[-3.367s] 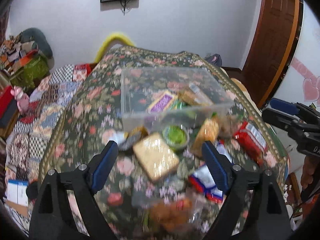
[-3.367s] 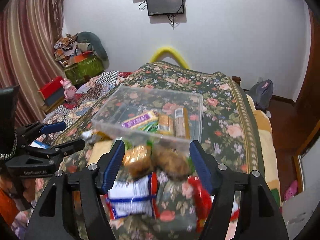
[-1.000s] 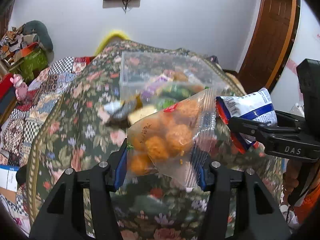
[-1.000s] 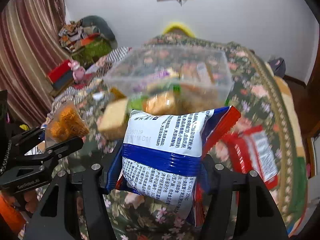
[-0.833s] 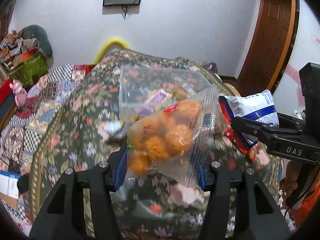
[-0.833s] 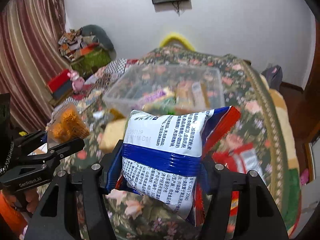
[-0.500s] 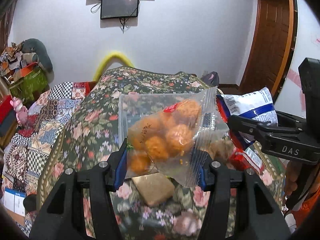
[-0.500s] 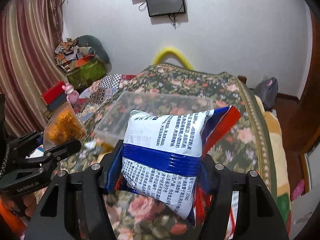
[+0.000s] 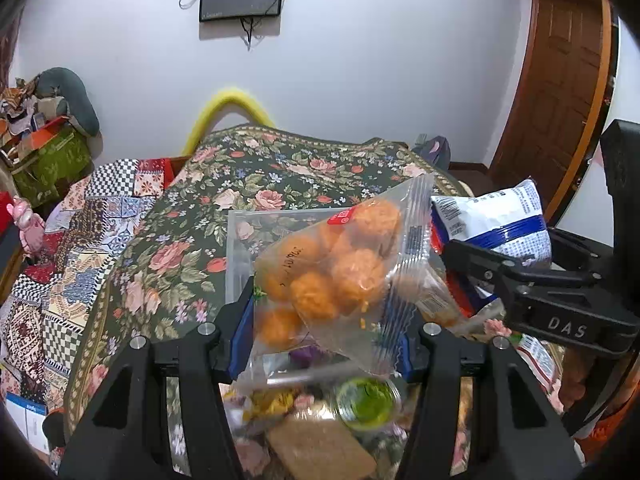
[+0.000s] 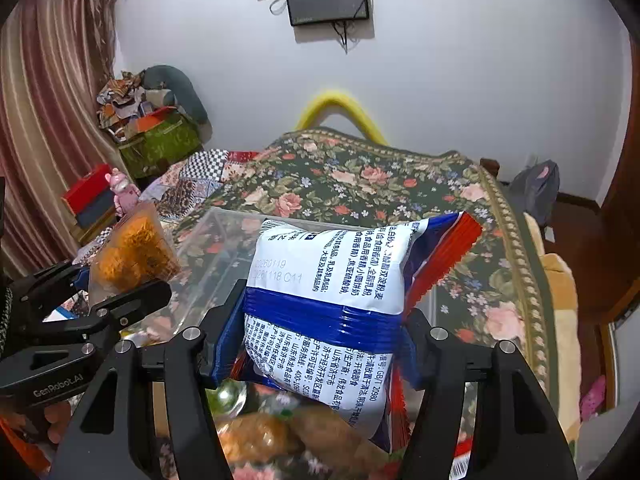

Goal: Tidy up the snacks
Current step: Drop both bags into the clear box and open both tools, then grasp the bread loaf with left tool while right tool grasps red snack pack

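Note:
My left gripper (image 9: 324, 336) is shut on a clear bag of orange snack balls (image 9: 332, 264) and holds it up over the near edge of the clear plastic bin (image 9: 240, 240). My right gripper (image 10: 316, 344) is shut on a white, blue and red snack packet (image 10: 328, 296), raised in front of the same bin (image 10: 216, 232). Each gripper shows in the other's view: the right one with its packet (image 9: 496, 220) at the right, the left one with its bag (image 10: 132, 252) at the left.
The bin stands on a floral bedspread (image 9: 168, 256). Loose snacks lie near me: a green-lidded cup (image 9: 366, 400), a tan cracker pack (image 9: 320, 452), golden bread packs (image 10: 272, 436), a red packet (image 9: 536, 360). A patchwork quilt (image 9: 60, 240) lies left, a wooden door (image 9: 560, 92) right.
Both grippers closed on their snacks, lifted them off the bed, and have moved forward and up toward the bin. Over the last second the grips have not changed.

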Demonstrator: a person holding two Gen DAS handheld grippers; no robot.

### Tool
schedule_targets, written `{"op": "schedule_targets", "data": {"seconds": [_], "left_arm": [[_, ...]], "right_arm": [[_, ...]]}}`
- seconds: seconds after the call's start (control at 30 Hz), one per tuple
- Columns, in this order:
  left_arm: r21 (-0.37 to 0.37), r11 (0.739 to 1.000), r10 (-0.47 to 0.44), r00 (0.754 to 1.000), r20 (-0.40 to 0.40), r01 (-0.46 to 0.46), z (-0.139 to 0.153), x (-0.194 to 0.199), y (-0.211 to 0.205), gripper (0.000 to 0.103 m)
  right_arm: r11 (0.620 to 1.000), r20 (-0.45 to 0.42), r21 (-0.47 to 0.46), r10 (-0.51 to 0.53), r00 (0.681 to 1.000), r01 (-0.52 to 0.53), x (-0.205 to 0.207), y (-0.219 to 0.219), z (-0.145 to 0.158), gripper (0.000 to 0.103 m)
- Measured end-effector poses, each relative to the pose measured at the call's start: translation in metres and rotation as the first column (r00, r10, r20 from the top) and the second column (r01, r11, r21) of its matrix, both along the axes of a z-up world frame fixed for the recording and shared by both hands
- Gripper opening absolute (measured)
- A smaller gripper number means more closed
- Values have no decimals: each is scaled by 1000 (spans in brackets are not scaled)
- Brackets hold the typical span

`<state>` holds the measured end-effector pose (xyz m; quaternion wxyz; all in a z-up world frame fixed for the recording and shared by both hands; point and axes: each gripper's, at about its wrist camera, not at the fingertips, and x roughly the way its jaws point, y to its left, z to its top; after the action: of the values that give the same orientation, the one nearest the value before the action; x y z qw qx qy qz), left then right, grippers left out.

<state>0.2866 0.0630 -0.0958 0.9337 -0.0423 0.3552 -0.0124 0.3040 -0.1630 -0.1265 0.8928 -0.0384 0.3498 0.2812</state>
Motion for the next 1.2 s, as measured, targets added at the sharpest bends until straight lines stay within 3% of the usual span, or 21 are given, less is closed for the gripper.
{"op": "schedule_targets", "data": {"seconds": [0.27,0.6,0.77,1.0,1.2], "left_arm": [[22,1000,-18,997,-69,20,-25,43,-4,56],[-5,1000,-10,991,-136,10,-42,64,-4,59],[6,1000,-16,994,-111,17,-32,51,-6,59],[-16,1000,-23,998,-64,22,-5,17,0,65],[-14,1000,-18,997,-71,17,-1,-18,10,68]], "right_arm": [[999,-76,-34,-5,997,3,40,8,-24,60],[999,-105,-40,-8,994,4,49,8,-30,67],[999,-90,-40,2,996,-5,42,4,-20,69],[999,8,-47,13,1000,-12,6,-8,5,69],[1000,44,-23,14,999,-13,-22,-31,18,71]]}}
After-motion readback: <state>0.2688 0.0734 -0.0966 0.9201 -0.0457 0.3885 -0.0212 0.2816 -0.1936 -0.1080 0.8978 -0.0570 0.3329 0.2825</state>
